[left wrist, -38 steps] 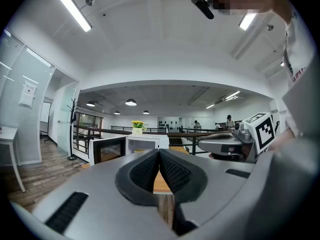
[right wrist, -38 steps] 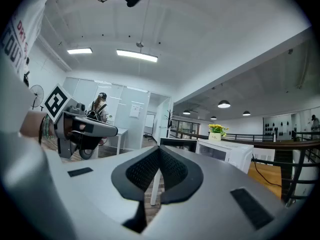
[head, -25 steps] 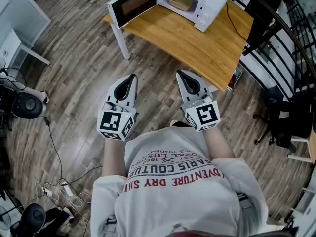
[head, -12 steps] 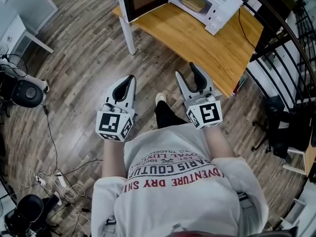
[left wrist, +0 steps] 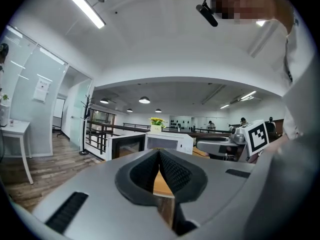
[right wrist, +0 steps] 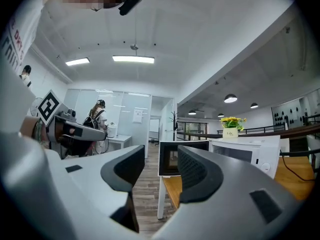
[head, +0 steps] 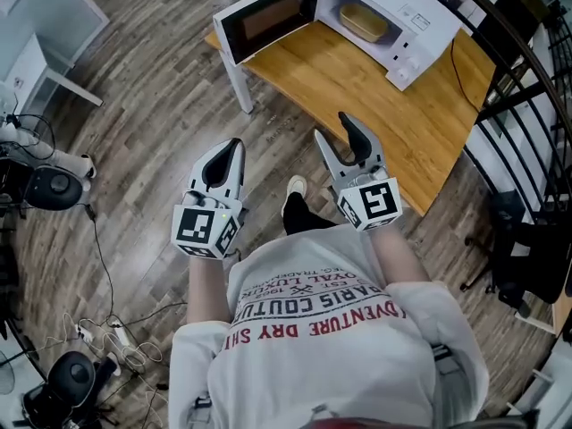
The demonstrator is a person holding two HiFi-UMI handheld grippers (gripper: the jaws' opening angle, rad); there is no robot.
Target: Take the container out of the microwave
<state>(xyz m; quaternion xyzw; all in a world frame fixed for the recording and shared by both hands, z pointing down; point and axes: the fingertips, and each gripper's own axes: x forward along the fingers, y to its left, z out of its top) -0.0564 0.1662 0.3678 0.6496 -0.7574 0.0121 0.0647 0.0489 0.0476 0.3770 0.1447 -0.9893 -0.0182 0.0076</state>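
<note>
Head view: approach step; the microwave (head: 407,27), container (head: 364,22) inside, lay at one o'clock.
My right gripper (head: 332,128) jaws gaped empty, left gripper (head: 234,144) jaws were clenched on nothing; reaching in seemed next.

Open-plan office floor: a wooden table (head: 357,92) carrying a microwave (head: 398,21) stands on plank flooring, with a black railing (head: 509,104) just behind it. White desks (head: 27,70) and glass partitions (right wrist: 115,114) lie to the table's left, where a person (right wrist: 97,115) is at a far desk. Cables (head: 121,345) trail across the floor well in front of the table, under ceiling strip lights (right wrist: 132,59).
</note>
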